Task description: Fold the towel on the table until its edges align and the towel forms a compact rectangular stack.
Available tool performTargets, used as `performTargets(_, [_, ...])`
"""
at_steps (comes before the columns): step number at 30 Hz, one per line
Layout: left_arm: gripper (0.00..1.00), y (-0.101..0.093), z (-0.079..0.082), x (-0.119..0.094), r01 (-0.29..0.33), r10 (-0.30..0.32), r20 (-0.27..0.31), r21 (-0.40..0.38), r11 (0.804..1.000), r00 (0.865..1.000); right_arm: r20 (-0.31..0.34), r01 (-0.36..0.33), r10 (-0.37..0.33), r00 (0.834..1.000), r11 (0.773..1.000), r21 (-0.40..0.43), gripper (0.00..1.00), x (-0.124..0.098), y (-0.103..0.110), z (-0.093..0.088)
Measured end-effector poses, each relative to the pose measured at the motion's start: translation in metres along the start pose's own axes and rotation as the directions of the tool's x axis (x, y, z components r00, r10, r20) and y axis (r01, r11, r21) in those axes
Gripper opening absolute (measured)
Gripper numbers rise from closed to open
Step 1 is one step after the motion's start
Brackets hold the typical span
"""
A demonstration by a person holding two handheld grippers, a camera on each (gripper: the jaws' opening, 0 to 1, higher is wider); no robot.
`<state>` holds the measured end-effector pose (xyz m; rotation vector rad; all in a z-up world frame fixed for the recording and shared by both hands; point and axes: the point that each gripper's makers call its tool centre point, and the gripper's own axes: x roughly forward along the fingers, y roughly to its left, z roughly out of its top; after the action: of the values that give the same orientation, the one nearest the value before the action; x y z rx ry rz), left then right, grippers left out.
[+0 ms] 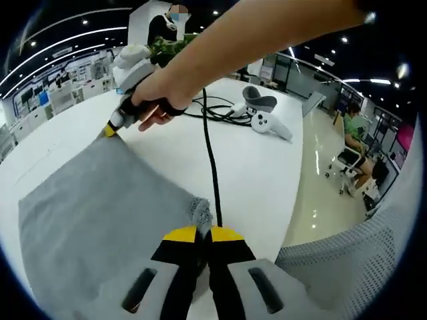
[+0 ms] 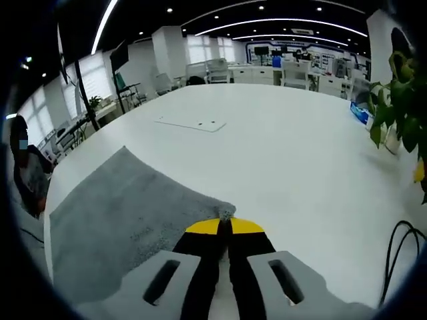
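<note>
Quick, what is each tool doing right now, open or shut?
Left tool: shut on a corner of the grey towel.
Right tool: shut on another corner of the towel.

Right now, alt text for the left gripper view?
The left gripper, jaws shut, pinches a corner of the grey towel on the white table. Across the towel, the right gripper, in a hand, sits at its far corner; a black cable crosses the table.
</note>
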<state>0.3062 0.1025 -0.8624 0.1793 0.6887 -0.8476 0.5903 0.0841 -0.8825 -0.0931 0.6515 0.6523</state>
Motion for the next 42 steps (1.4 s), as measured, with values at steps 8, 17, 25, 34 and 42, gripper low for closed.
performTargets(8, [0.04, -0.008, 0.021, -0.013, 0.023, -0.025, 0.067, 0.028, 0.999, 0.997, 0.009, 0.002, -0.002, 1.0, 1.0, 0.0, 0.01, -0.005, -0.007, 0.006])
performTargets(17, [0.04, -0.021, 0.05, -0.026, 0.046, -0.049, 0.159, 0.024, 0.999, 0.986, 0.045, 0.033, -0.034, 0.998, 0.999, 0.031, 0.0, -0.021, -0.011, 0.023])
performTargets(25, [0.04, -0.017, 0.06, -0.046, 0.037, -0.044, 0.216, 0.034, 0.999, 0.975, 0.061, 0.073, -0.076, 0.995, 0.996, 0.054, 0.0, -0.035, -0.007, 0.036])
performTargets(34, [0.04, -0.013, 0.069, -0.065, 0.013, -0.029, 0.265, 0.061, 0.998, 0.964, 0.082, 0.153, -0.158, 0.984, 0.986, 0.07, 0.0, -0.055, -0.009, 0.056])
performTargets(42, [0.04, -0.007, 0.072, -0.087, -0.002, -0.012, 0.302, 0.045, 0.999, 0.953, 0.092, 0.171, -0.179, 0.979, 0.982, 0.085, 0.0, -0.062, 0.001, 0.074])
